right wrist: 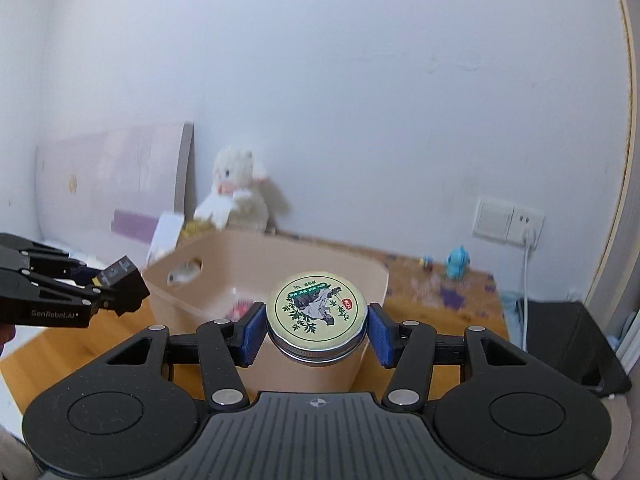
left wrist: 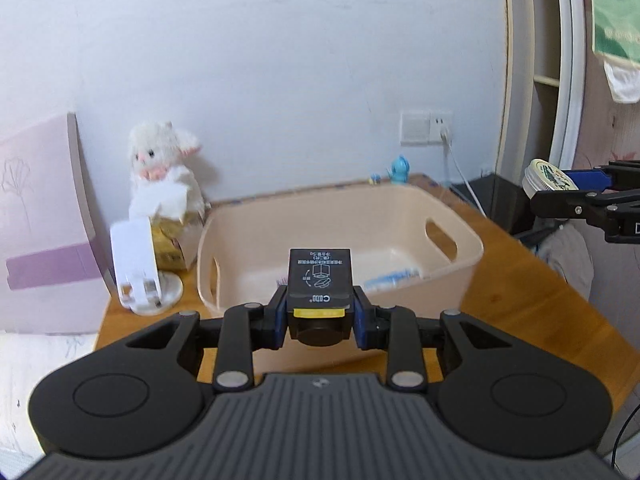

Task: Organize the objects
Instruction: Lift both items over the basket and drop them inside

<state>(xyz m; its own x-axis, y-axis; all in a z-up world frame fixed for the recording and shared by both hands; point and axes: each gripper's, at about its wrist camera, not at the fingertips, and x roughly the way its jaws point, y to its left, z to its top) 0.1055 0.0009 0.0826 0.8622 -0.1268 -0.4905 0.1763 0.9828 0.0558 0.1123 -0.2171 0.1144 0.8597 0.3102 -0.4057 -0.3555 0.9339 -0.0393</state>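
Basket (left wrist: 280, 216) ahead — left tongs (left wrist: 320, 312) grip black box (left wrist: 320, 276), right tongs (right wrist: 316, 328) grip tin (right wrist: 316, 312).

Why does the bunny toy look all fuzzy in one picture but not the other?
In the right wrist view the bunny toy and the basket are smeared by blur, while the tin close to the lens stays sharp. In the left wrist view the bunny is crisper, and the fisheye lens bends the door frame.
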